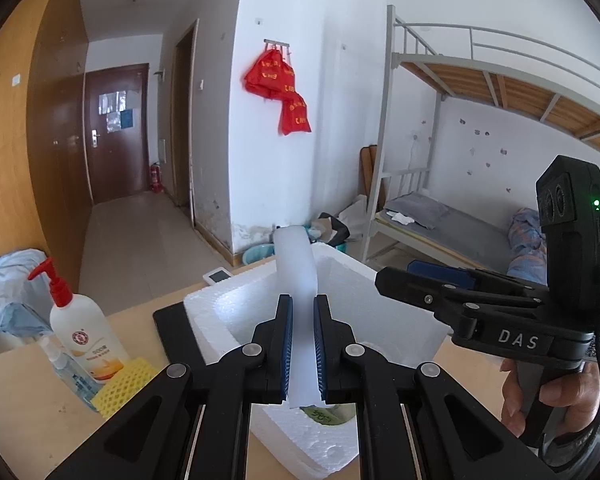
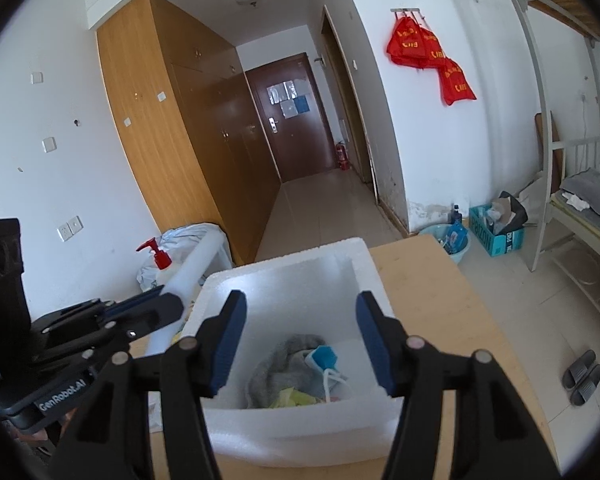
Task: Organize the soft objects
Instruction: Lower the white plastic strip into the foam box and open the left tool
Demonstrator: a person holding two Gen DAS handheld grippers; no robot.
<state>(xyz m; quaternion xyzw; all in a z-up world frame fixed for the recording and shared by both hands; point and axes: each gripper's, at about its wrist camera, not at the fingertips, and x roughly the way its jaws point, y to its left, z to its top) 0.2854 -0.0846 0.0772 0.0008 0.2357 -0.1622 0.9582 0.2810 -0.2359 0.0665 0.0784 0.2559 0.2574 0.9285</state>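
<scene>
1. Left wrist view: my left hand-held gripper (image 1: 303,344) is clamped on a white foam strip (image 1: 298,280), its blue pads pressed against both flat sides. The strip stands upright and rises above the white foam box (image 1: 216,316) on the table (image 1: 32,412).
2. Same view: left of the box stand a white pump bottle (image 1: 86,332) with a red head, a small clear spray bottle (image 1: 66,368) and a yellow mesh sponge (image 1: 120,386). My right hand-held gripper (image 1: 384,280) reaches in from the right over the box rim, my hand (image 1: 556,400) around its handle.
3. Right wrist view: my right hand-held gripper (image 2: 300,336) stands apart with nothing between its pads, poised over the foam box (image 2: 292,420). Inside lie a grey cloth (image 2: 284,368), a blue and white item (image 2: 326,360) and something yellow (image 2: 292,398).
4. Same view: my left hand-held gripper (image 2: 168,304) sits at the left with the foam strip (image 2: 192,272) in front of the pump bottle (image 2: 160,258).
</scene>
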